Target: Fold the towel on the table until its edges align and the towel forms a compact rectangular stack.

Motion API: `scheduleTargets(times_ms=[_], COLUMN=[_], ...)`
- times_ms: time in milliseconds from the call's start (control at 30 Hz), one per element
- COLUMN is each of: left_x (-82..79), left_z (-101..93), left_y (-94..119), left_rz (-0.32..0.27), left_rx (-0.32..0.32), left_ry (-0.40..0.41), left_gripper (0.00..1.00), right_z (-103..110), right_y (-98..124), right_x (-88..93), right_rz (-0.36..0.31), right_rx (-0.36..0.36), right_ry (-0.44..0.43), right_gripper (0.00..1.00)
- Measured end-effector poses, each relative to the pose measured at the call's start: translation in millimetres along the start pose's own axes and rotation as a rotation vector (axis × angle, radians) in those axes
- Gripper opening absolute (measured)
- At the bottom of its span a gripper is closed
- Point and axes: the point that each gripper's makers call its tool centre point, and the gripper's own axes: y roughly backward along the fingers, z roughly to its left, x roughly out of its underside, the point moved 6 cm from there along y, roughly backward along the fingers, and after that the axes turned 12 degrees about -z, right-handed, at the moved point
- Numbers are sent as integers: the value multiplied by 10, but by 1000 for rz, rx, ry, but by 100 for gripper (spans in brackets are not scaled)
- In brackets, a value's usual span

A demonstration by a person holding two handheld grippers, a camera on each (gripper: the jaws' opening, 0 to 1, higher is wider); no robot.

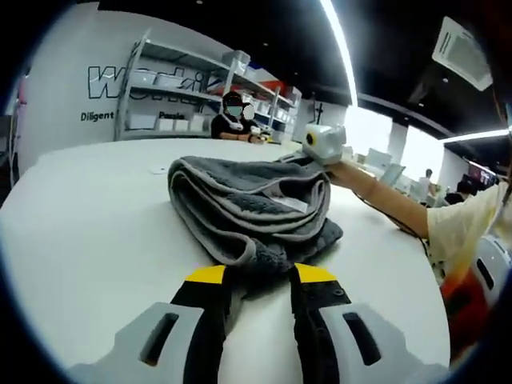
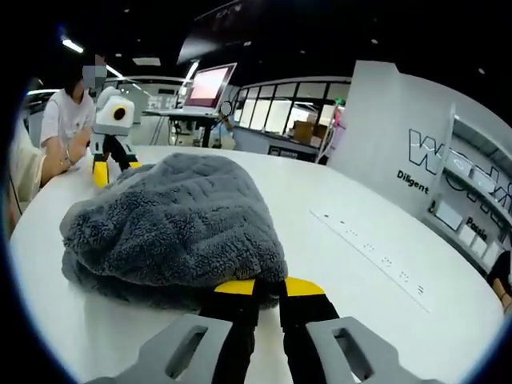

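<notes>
A: Grey terry, bunched up. In the left gripper view the towel (image 1: 252,212) lies on the white table (image 1: 88,240) straight ahead of the left gripper (image 1: 260,276), folded over in about 3 loose layers with pale edging showing along the folds. Its near corner runs down between the yellow-tipped jaws, which stand close together and look clamped on it.

B: And the other tool?

A: Past the towel's far side, up and to the right of these jaws, the right gripper (image 1: 308,158) reaches in from a sleeved arm; its tips are hidden behind the fabric there.

B: Now the right gripper view.

A: Here the towel (image 2: 172,228) is a rounded heap directly in front of the right gripper (image 2: 268,286), its near edge touching the 2 yellow tips. The jaws stand nearly together with fabric pinched at them, so I judge it to be gripping the towel. Beyond the heap, to the upper left, the left gripper (image 2: 112,172) stands at the far edge. A white power strip (image 2: 372,256) lies on the table to the right, well apart from the towel.

B: Which step?

A: Mid-fold, I'd say: both ends held, layers uneven, no tidy rectangle yet. The next move calls for carrying one held edge over to meet the other, then flattening the stack so the edges line up.
</notes>
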Motion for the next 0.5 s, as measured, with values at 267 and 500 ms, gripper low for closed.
scheduleTargets(times_ms=[267, 500], left_x=[55, 74], left_z=[-13, -100], left_y=[-33, -38], left_rz=[32, 46], left_rx=[-3, 53], left_ry=[-40, -6], left_gripper=[19, 7], right_z=[40, 94], right_y=[7, 13], right_x=[-1, -14], right_rz=[-1, -5], right_rx=[-3, -18], right_ry=[12, 20], right_gripper=[6, 6])
